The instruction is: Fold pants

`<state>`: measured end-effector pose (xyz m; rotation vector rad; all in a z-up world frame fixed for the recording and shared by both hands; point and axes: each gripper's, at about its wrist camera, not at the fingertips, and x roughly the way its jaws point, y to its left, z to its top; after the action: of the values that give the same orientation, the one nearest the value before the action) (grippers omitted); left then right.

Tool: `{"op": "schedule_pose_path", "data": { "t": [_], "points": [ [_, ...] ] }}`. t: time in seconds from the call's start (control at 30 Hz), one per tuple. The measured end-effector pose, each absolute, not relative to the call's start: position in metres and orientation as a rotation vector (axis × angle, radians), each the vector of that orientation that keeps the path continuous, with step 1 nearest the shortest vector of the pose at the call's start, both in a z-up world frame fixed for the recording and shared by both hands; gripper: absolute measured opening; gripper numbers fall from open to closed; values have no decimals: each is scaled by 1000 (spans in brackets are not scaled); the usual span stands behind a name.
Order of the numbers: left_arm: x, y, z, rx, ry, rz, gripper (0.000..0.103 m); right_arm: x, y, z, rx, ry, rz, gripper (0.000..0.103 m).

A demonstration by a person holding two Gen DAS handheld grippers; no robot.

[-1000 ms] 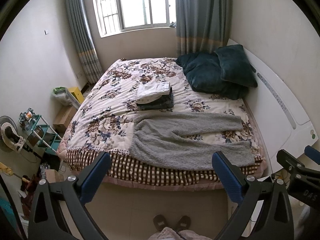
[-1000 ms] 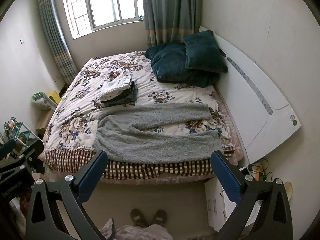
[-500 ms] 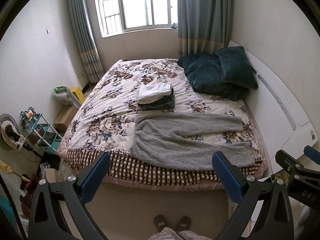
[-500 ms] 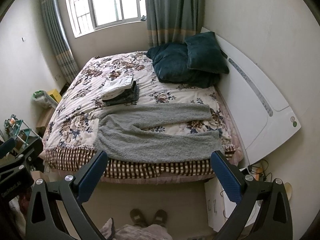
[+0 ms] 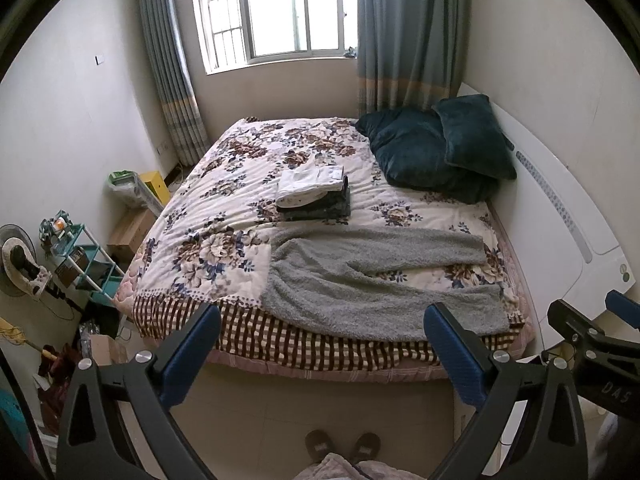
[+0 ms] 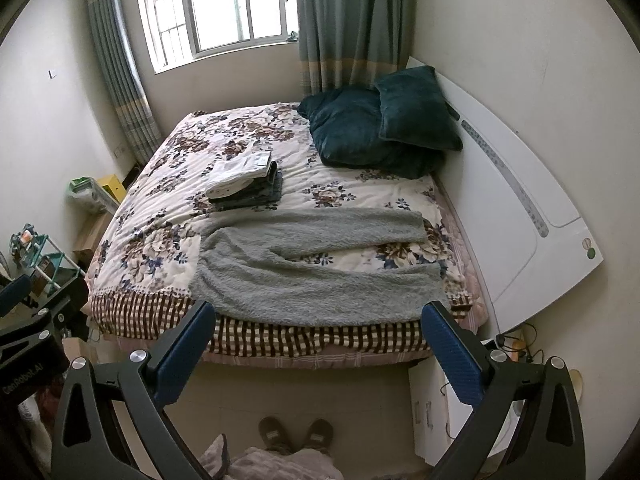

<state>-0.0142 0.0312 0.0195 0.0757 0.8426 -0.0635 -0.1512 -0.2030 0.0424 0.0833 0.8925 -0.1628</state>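
Ahead, pants (image 5: pixel 376 280) beyond open grippers (image 5: pixel 320 344)

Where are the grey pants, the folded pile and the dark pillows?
grey pants (image 5: pixel 360 280), left wrist view, seat area
folded pile (image 5: pixel 312 184), left wrist view, white top garment
dark pillows (image 6: pixel 416 112), right wrist view, upper pillow's face

The location is a bedroom in a home. A double bed (image 5: pixel 240 216) with a floral quilt occupies most of the floor, its white headboard (image 6: pixel 520 216) set against one side wall. Two dark teal pillows (image 5: pixel 432 152) rest at the headboard end. A barred window (image 5: pixel 276 12) with grey-blue curtains (image 6: pixel 340 20) is in the far wall. A small teal shelf rack (image 5: pixel 84 256) and a floor fan (image 5: pixel 18 264) stand beside the bed. Folded clothes (image 6: pixel 244 180) are stacked on the quilt.
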Motion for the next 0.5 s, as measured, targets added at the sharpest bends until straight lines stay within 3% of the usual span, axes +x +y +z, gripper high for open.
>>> {"op": "schedule_pose_path", "data": {
  "t": [0.5],
  "points": [
    [-14, 27, 18, 74, 842, -61, 103, -152, -199, 44, 90, 889, -165, 103]
  ]
}}
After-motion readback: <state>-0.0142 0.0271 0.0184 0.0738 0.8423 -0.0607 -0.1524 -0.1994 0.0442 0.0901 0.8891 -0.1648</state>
